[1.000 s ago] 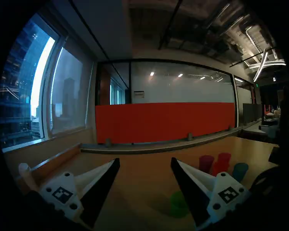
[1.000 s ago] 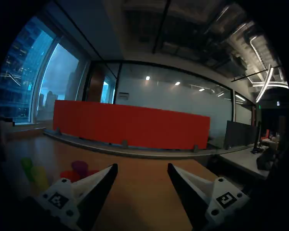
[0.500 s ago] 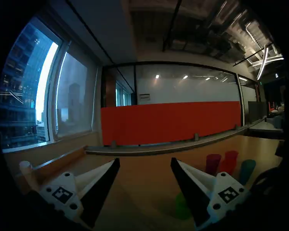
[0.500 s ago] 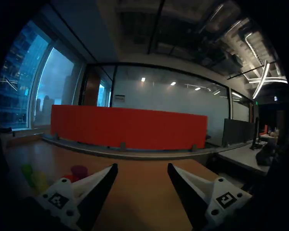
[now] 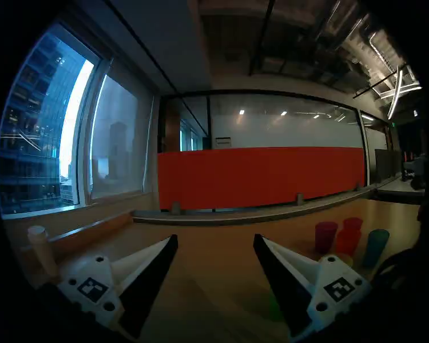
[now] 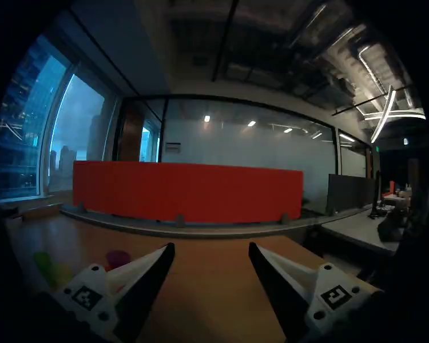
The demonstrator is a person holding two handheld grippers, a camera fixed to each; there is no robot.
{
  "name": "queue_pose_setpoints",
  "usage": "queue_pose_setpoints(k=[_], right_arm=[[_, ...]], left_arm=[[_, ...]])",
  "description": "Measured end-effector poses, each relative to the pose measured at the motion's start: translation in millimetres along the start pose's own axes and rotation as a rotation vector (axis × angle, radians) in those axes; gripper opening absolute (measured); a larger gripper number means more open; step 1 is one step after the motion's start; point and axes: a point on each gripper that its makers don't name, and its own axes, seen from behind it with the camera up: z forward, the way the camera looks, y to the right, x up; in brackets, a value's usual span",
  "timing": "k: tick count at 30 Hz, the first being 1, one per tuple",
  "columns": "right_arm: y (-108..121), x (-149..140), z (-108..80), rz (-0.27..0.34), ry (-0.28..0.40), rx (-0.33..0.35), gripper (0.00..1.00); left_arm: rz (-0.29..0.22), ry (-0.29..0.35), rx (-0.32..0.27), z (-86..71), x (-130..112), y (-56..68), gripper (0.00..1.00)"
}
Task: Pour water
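Left gripper view, lower right: green plastic cup (image 5: 273, 308) mostly hidden behind a white finger (image 5: 299, 270) of the left gripper (image 5: 214, 237). Right gripper view, lower left: purple plastic cup (image 6: 118, 258), base covered by a right gripper (image 6: 211, 246) finger; green cup (image 6: 42, 260) and yellow cup (image 6: 60, 273) beside it dim, blurred.

left gripper view: low over table (image 5: 214, 268), faces red partition (image 5: 260, 177) | right gripper view: likewise | shared: partition
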Motion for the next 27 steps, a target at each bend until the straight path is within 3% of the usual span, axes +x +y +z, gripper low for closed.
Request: queue_pose_setpoints(k=[9, 27], right_arm=[[-1.0, 2.0, 1.1, -0.002, 0.001, 0.000, 1.00], [2.9, 0.5, -2.6, -0.008, -0.002, -0.007, 1.00]], left_arm=[[-0.050, -0.010, 0.000, 3.4, -11.3, 4.6, 0.98], [-0.051, -0.034, -0.017, 10.0, -29.8, 16.0, 0.98]])
